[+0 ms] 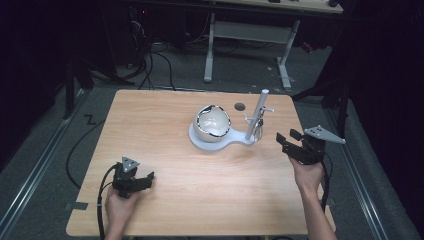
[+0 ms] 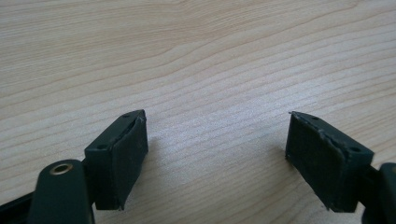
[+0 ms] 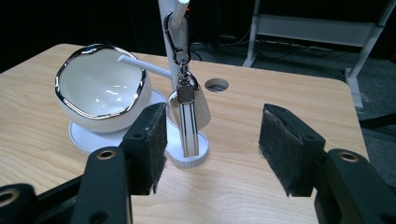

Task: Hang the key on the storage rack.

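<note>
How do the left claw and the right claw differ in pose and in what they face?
The left claw lies low on the table and faces bare wood; the right claw is held above it and faces the keychain hanging on the white stand beside the bowl. Both are open and hold nothing.

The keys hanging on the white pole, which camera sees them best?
The right gripper view: the keys hang close up from a clip on the white pole. The high view shows them tiny beside the bowl. The left gripper view looks at tabletop.
</note>
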`<act>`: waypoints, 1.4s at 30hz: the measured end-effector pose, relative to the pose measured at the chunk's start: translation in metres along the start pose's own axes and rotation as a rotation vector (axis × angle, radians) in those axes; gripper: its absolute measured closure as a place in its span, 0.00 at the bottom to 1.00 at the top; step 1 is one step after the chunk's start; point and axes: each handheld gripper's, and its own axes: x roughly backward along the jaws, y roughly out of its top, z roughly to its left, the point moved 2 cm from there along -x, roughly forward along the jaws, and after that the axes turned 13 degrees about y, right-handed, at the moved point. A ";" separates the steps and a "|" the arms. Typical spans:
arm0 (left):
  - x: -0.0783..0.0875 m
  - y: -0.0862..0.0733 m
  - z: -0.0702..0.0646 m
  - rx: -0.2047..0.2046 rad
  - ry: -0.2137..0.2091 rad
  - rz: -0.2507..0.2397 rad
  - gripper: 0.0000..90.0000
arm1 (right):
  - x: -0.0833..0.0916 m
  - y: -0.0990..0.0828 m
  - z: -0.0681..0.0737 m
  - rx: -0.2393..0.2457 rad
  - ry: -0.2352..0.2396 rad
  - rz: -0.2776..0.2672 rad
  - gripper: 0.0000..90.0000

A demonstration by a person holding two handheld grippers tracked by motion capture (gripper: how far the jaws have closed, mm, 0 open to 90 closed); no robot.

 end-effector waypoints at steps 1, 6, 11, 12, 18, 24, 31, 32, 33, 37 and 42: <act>0.000 0.000 0.000 0.000 0.000 0.000 0.24 | 0.002 -0.001 0.000 -0.003 0.001 0.001 0.47; 0.000 0.000 0.000 0.000 0.000 0.000 0.24 | 0.005 -0.003 -0.001 -0.005 0.004 0.004 0.48; 0.000 0.000 0.000 0.000 0.000 0.000 0.24 | 0.010 -0.005 0.001 -0.001 0.005 -0.006 0.48; 0.000 0.000 0.000 0.000 0.000 0.000 0.24 | 0.012 -0.006 0.001 -0.002 0.005 -0.008 0.48; 0.000 0.000 0.000 0.000 0.000 0.000 0.24 | 0.018 -0.013 0.000 -0.012 0.001 -0.007 0.49; 0.000 0.000 0.000 0.000 0.000 0.000 0.24 | 0.024 -0.018 0.001 -0.018 0.000 -0.018 0.50; 0.000 0.000 0.000 0.000 0.000 0.000 0.24 | 0.029 -0.022 0.002 -0.016 -0.001 -0.022 0.50; 0.000 0.000 0.000 0.000 0.000 0.000 0.24 | 0.030 -0.022 0.002 -0.017 -0.001 -0.024 0.50; 0.000 0.000 0.000 0.000 0.000 0.000 0.24 | 0.030 -0.023 0.002 -0.017 -0.001 -0.025 0.50; 0.000 0.000 0.000 0.000 0.000 0.000 0.24 | 0.033 -0.024 0.002 -0.016 -0.001 -0.021 0.50; 0.000 0.000 0.000 0.000 0.000 0.000 0.24 | 0.038 -0.030 0.003 -0.020 -0.009 -0.031 0.50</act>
